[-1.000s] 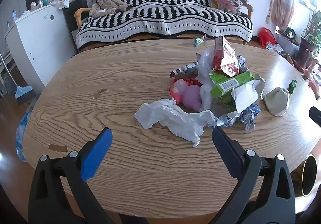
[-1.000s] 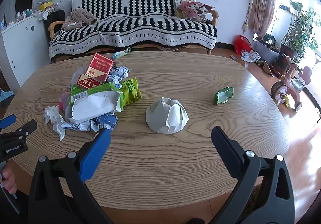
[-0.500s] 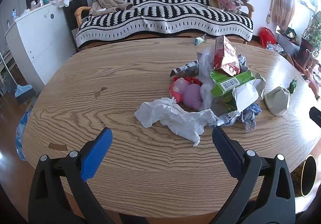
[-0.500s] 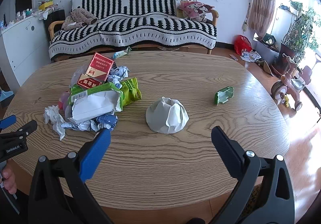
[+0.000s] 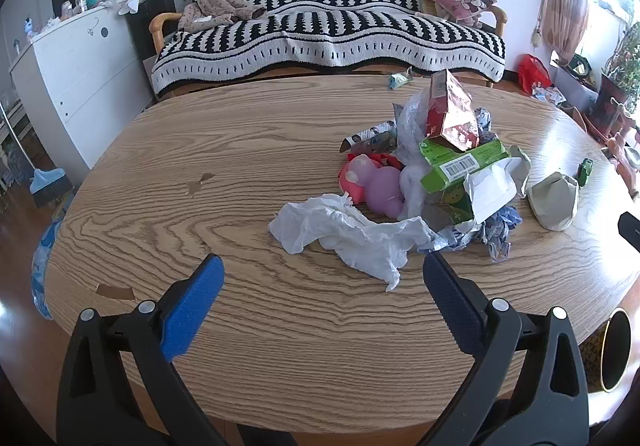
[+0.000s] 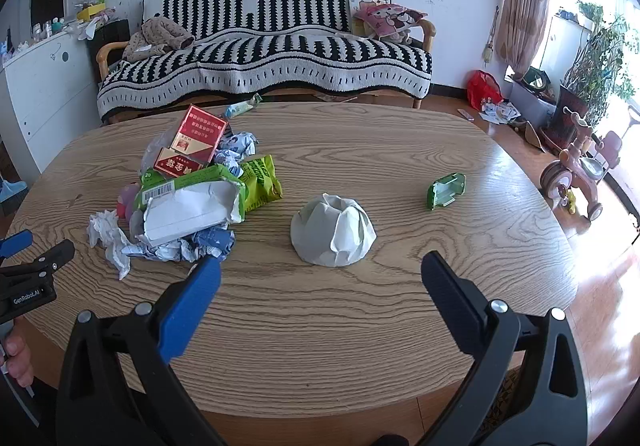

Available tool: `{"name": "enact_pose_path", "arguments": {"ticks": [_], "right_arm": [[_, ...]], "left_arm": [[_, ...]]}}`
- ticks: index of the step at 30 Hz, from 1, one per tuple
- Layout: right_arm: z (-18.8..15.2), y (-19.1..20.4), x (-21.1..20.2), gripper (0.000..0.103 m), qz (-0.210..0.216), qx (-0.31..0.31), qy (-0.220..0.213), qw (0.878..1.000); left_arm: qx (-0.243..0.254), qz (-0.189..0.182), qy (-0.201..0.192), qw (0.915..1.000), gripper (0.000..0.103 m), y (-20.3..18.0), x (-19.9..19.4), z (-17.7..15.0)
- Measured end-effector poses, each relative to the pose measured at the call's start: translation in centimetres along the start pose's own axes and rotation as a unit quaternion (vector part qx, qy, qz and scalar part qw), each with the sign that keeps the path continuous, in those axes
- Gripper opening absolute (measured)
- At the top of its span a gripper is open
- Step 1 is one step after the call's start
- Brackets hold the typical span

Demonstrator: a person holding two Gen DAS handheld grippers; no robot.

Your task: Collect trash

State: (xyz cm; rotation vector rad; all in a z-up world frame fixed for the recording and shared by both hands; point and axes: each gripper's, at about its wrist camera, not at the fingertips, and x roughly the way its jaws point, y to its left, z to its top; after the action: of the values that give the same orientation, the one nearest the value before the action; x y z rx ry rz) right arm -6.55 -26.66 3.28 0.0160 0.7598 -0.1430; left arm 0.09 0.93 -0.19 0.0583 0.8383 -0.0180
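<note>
Hovering over table [image 5: 248, 150] — both tongs gaping, left tongs [image 5: 322, 272] near tissue [image 5: 352, 232], right tongs [image 6: 320, 272] empty

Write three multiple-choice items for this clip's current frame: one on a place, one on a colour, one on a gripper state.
1. Where does the crushed white paper bowl lie?
A. Alone on the table, between the trash pile and the small green box
B. On top of the pile
C. On the sofa

2. What colour is the snack bag at the pile's edge?
A. Blue
B. Green
C. Orange

3. How does the left gripper stand?
A. Shut on the tissue
B. Shut on nothing
C. Open, holding nothing

Answers: 1 A, bare wood shows all round the bowl, with the trash pile on one side and the small green box on the other. 2 B, its printed face is bright green. 3 C, its fingers stand wide apart just short of the crumpled white tissue.
</note>
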Motion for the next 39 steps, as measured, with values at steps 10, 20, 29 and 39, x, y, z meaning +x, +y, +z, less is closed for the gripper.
{"name": "enact_pose_path", "arguments": {"ticks": [10, 20, 29, 39], "right_arm": [[-0.01, 0.02, 0.00, 0.097, 0.000, 0.000, -0.001, 1.000], [-0.01, -0.01, 0.00, 0.097, -0.001, 0.000, -0.001, 1.000], [-0.01, -0.03, 0.00, 0.097, 0.000, 0.000, -0.001, 1.000], [-0.02, 0.04, -0.02, 0.097, 0.002, -0.003, -0.002, 1.000]], "left_arm": [[0.000, 0.000, 0.000, 1.0000, 0.097, 0.00, 0.00, -0.02], [-0.001, 0.000, 0.003, 1.0000, 0.097, 0.07, 0.07, -0.13], [-0.001, 0.001, 0.003, 1.0000, 0.097, 0.10, 0.10, -0.18], [-0.001, 0.000, 0.007, 1.0000, 0.097, 0.23, 0.24, -0.25]]}}
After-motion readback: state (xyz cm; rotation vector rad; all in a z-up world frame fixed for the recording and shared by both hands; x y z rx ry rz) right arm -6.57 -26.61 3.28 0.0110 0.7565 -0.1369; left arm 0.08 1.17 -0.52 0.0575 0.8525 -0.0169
